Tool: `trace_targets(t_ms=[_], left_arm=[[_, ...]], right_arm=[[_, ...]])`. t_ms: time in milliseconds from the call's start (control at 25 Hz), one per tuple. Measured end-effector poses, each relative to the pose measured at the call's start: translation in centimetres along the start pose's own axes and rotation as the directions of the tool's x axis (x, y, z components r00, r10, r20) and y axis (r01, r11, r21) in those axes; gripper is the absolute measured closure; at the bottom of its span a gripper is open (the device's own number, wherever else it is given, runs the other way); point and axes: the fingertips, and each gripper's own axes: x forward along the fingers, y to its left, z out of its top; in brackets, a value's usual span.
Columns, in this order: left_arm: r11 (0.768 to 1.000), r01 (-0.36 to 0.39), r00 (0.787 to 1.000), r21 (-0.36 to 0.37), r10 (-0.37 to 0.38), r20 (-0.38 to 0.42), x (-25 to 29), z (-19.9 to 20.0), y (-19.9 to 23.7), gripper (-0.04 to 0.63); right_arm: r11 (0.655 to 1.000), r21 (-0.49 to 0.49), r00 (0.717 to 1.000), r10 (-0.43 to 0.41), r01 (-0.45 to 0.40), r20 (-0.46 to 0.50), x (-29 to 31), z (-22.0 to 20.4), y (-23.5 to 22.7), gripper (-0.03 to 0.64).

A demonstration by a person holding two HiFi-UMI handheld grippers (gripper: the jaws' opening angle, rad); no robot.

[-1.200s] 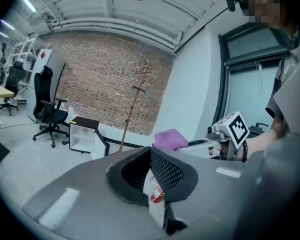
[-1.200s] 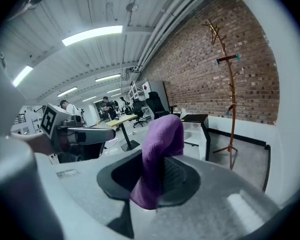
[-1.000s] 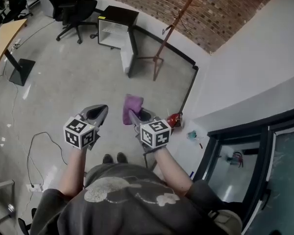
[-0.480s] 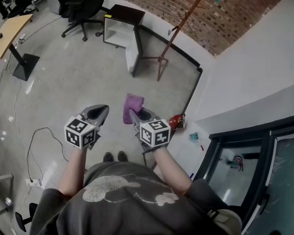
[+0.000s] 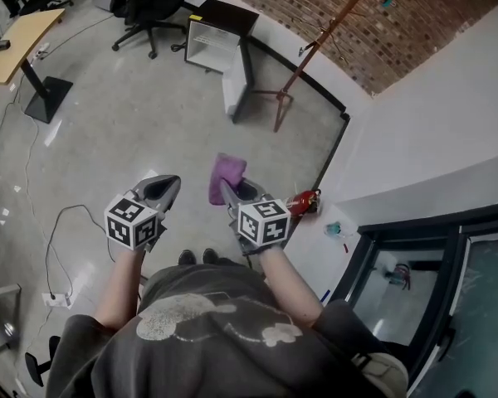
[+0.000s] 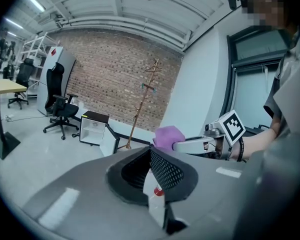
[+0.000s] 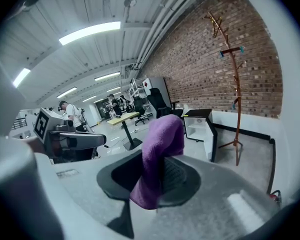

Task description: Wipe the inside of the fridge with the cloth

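A small white fridge with a black top stands far ahead on the floor by the brick wall, its door swung open; it also shows in the left gripper view and the right gripper view. My right gripper is shut on a purple cloth, which drapes over its jaws. My left gripper is held level beside it, jaws together with nothing in them. The cloth also appears from the left gripper view. Both grippers are at waist height, well short of the fridge.
A wooden coat stand rises just right of the fridge. Office chairs and a desk stand at the left. A red fire extinguisher lies by the wall near my right gripper. A cable trails across the floor.
The view has shifted, so the fridge and coat stand now sit further right in the head view. Both grippers hold the same pose, cloth still gripped.
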Motion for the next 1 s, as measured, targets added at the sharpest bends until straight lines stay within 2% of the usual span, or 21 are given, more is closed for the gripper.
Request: trace_targets(t_ms=[320,520,640,800,1000], left_arm=[[1.000,0.005,1.000,-0.020,-0.005,-0.015,0.1,0.4,3.6,0.578],[0.999,-0.037,0.999,0.009,0.037,0.034,2.3,2.1,6.2,0.578],[0.997,-0.082,0.994,0.003,0.082,0.072,4.3,3.8,8.6,0.578],[0.991,-0.130,0.989,-0.013,0.131,0.065,7.8,5.8,12.5,0.578],[0.989,-0.150,0.986,0.008,0.149,0.077,13.1,10.0,15.8,0.578]], right_arm=[[0.995,0.053,0.996,-0.085,0.086,-0.012,1.0,0.0,-2.2,0.545],[0.994,0.060,0.996,-0.088,0.090,-0.028,3.7,0.6,-5.1,0.545],[0.996,0.055,0.997,-0.067,0.068,-0.032,6.7,2.1,-7.4,0.545],[0.997,0.073,0.999,-0.035,0.037,-0.034,11.3,5.2,-11.2,0.545],[0.996,0.091,0.999,-0.015,0.018,-0.031,16.0,9.8,-16.1,0.545]])
